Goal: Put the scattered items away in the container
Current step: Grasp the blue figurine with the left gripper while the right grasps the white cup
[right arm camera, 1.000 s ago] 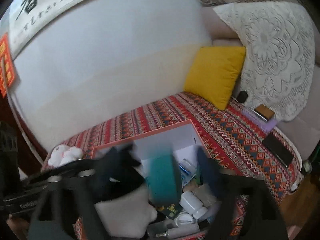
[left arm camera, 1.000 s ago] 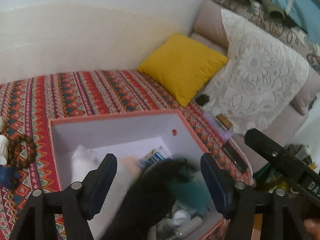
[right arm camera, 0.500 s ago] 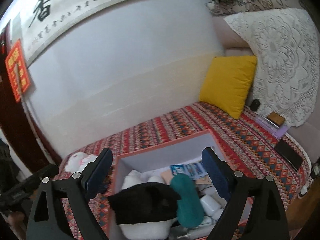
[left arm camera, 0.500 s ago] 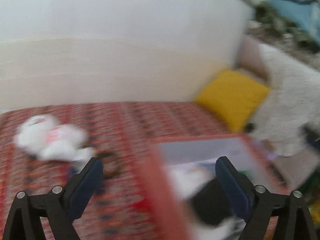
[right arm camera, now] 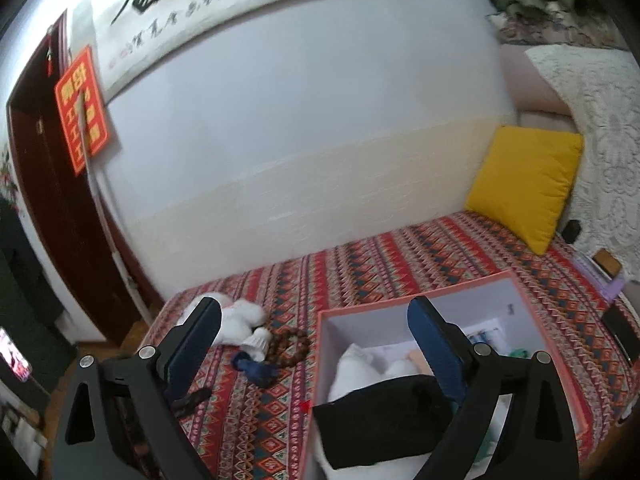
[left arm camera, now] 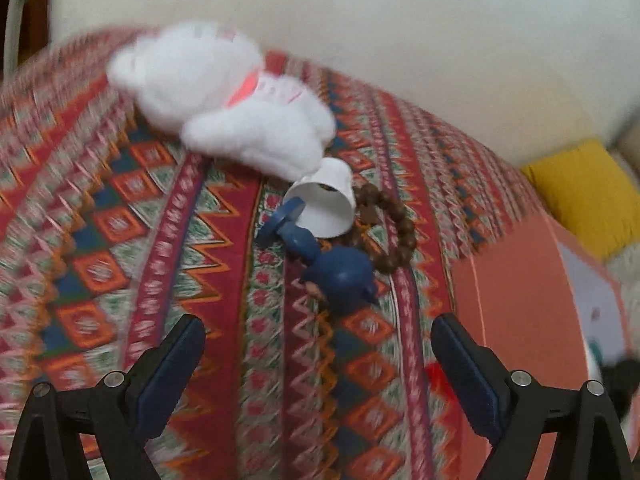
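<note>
The left hand-held gripper (left arm camera: pixel 318 340) has just been opening and now stands wide with nothing between its blue pads (left arm camera: pixel 172 364), pointing down at the patterned bed cover (left arm camera: pixel 120 240). Just ahead of its fingertips, a little toward the right pad, lies a small blue figurine (left arm camera: pixel 340 276). Beyond it and touching its far end is a white cup (left arm camera: pixel 326 200) tipped on its side, mouth toward the gripper. A brown bead bracelet (left arm camera: pixel 394 228) curls just right of the cup and behind the figurine. Farther out, past the cup, a white plush toy (left arm camera: pixel 224 104) lies on the cover near the wall. To this gripper's right stands the orange wall of the container (left arm camera: pixel 516 300), its white inside only partly in view. The right hand-held gripper (right arm camera: pixel 314 324) is also wide and holds nothing; it hangs above the bed, its right pad over the container (right arm camera: pixel 532 300). Inside the box, below that pad, sit a black cloth item (right arm camera: pixel 380 420) and something soft and white (right arm camera: pixel 356 368), with smaller things blurred behind. Ahead of its left pad the plush toy (right arm camera: pixel 240 320), cup (right arm camera: pixel 256 342), bracelet (right arm camera: pixel 290 344) and figurine (right arm camera: pixel 256 368) lie outside the box. Far off to the right a yellow cushion (right arm camera: pixel 524 184) leans by the wall.
</note>
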Demonstrator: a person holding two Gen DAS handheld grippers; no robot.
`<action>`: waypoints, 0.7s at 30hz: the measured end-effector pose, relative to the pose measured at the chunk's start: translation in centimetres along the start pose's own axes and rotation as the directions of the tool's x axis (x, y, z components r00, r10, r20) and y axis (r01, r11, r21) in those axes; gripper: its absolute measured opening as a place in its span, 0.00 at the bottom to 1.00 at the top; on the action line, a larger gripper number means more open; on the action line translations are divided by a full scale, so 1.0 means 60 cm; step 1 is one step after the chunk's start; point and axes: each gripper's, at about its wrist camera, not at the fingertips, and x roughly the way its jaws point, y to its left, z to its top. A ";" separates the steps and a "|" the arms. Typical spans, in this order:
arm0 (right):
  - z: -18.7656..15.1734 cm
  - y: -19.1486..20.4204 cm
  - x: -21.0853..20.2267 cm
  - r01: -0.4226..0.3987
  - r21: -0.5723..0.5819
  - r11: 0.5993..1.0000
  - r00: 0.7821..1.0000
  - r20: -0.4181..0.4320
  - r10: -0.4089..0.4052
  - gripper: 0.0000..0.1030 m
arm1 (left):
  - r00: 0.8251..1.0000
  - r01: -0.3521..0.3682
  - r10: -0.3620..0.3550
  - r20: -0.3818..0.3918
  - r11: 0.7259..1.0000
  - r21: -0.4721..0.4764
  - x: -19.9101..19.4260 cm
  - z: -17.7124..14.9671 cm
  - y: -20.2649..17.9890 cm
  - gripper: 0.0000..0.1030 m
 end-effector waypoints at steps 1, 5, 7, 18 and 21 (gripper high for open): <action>-0.004 0.008 0.017 0.000 -0.009 1.000 1.000 -0.021 -0.001 0.93 | 1.000 -0.016 0.016 -0.016 1.000 -0.016 0.020 0.009 -0.004 0.92; -0.019 0.037 0.083 0.002 -0.039 0.999 0.995 -0.098 -0.006 0.93 | 0.996 -0.022 0.017 -0.093 0.998 -0.054 0.108 0.044 -0.027 0.92; -0.022 0.048 0.104 0.000 -0.047 0.999 0.993 -0.116 -0.005 0.93 | 0.992 -0.039 0.032 -0.122 0.997 -0.061 0.146 0.054 -0.030 0.92; -0.054 0.092 0.185 -0.030 -0.136 0.990 0.983 -0.182 0.005 0.85 | 0.990 -0.003 -0.012 -0.139 0.995 -0.105 0.101 0.007 0.055 0.57; -0.080 0.109 0.220 -0.042 -0.166 0.985 0.973 -0.230 0.003 0.81 | 0.982 -0.035 0.022 -0.188 0.997 -0.065 0.045 -0.032 0.098 0.57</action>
